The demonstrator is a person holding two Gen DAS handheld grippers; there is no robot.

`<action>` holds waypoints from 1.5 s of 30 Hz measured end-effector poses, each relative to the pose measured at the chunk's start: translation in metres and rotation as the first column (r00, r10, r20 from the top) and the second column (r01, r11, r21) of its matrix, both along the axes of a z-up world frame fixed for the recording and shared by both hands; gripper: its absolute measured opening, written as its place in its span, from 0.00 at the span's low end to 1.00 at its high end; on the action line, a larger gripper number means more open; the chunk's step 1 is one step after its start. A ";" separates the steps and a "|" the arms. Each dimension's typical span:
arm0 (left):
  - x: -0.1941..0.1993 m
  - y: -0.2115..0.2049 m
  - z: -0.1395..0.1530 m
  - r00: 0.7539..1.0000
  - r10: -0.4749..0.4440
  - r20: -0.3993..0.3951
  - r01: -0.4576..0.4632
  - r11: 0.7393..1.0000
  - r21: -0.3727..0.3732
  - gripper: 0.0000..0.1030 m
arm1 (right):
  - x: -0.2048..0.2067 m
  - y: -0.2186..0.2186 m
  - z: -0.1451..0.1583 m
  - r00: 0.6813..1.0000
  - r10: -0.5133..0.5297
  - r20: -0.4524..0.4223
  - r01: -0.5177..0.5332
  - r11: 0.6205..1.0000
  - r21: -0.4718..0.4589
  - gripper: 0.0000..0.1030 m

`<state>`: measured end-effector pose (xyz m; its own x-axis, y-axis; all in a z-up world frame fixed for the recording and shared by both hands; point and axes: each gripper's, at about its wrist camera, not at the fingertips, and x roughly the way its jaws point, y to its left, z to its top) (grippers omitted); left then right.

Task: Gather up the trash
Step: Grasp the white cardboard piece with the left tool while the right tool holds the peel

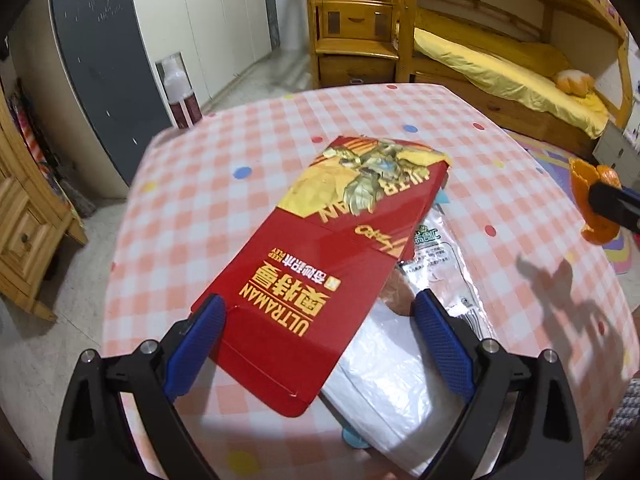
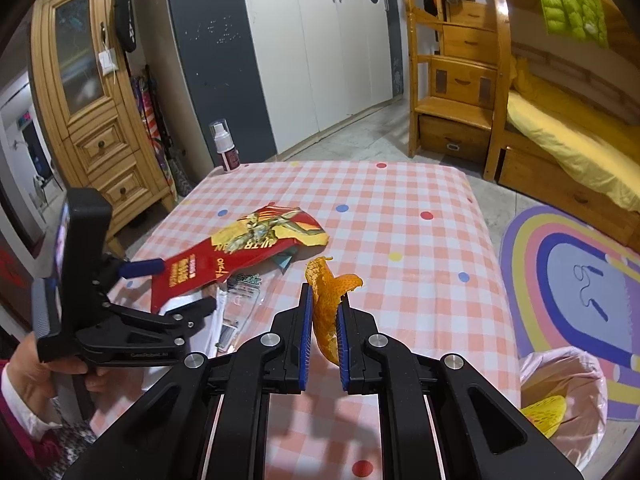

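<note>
A flattened red Ultraman box (image 1: 320, 264) lies on the pink checked tablecloth (image 1: 208, 216). My left gripper (image 1: 320, 310) is open just above its near end, a blue pad (image 1: 208, 320) at the box's left edge and the other pad apart on the right. From the right wrist view the same box (image 2: 224, 256) and left gripper (image 2: 176, 286) sit at the table's left. My right gripper (image 2: 325, 300) is shut on a curled orange peel (image 2: 326, 280), held above the table. In the left wrist view the right gripper (image 1: 612, 204) holds the peel (image 1: 584, 184) at the far right.
Clear printed wrappers (image 1: 444, 256) and a white plastic bag (image 1: 392, 376) lie under and beside the box. A spray bottle (image 2: 225, 146) stands at the table's far left corner. A bin with a pink liner (image 2: 568, 372) stands on the floor at the right, yellow netting inside. A hand (image 2: 36, 368) grips the left tool.
</note>
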<state>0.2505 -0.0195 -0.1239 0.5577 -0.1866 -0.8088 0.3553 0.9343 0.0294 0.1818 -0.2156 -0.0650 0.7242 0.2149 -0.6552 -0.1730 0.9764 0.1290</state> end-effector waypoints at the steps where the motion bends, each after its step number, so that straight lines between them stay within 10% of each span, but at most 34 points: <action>1: 0.002 0.003 -0.001 1.000 0.003 -0.012 -0.003 1.000 -0.018 0.89 | -0.001 0.001 0.000 1.000 0.002 0.000 -0.002 1.000 0.000 0.11; 11: -0.011 -0.015 0.012 0.994 -0.050 0.093 0.043 0.997 0.071 0.24 | -0.005 0.004 0.001 1.000 0.004 0.012 -0.004 1.000 -0.015 0.11; 19: -0.032 0.014 0.069 0.959 0.045 0.280 -0.032 0.998 -0.051 0.01 | -0.013 -0.002 0.006 0.998 -0.025 0.052 0.025 1.000 -0.016 0.11; 29: -0.048 0.044 0.111 0.944 0.143 0.299 -0.036 0.941 -0.337 0.00 | -0.018 -0.018 0.013 0.994 -0.079 0.082 0.078 0.997 0.014 0.11; 45: -0.083 -0.051 0.096 0.954 -0.089 0.286 0.186 0.924 -0.335 0.00 | -0.036 -0.034 0.022 0.981 -0.141 0.130 0.141 0.990 0.011 0.11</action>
